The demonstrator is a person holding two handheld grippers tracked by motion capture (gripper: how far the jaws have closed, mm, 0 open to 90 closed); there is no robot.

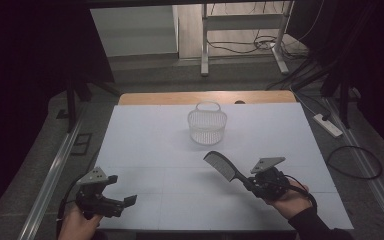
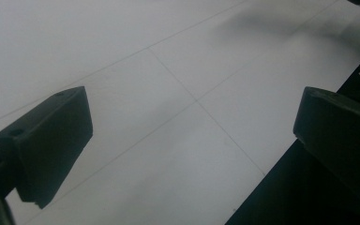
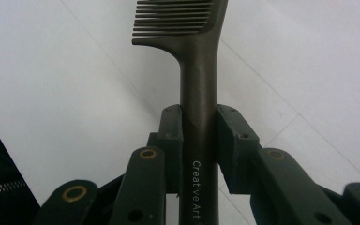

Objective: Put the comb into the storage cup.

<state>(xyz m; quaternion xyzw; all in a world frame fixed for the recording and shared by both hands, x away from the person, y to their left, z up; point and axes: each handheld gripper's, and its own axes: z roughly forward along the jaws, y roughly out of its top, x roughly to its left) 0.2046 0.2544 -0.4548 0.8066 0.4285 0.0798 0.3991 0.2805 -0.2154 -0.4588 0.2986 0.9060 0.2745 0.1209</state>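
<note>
Right tongs clamp the comb, its teeth cut off above; left tongs gape empty.

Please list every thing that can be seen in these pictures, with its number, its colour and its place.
comb: 1, black, held by its handle above the near right part of the table, teeth end pointing toward the basket
basket: 1, clear white mesh with a handle, upright at the far middle of the table
table: 1, white top with a wooden far edge
power strip: 1, white, on the floor to the right of the table
frame: 1, pale metal legs, on the floor behind the table
left hand-held gripper: 1, black, near left, jaws apart with nothing between them
right hand-held gripper: 1, black, near right, closed on the comb
</note>
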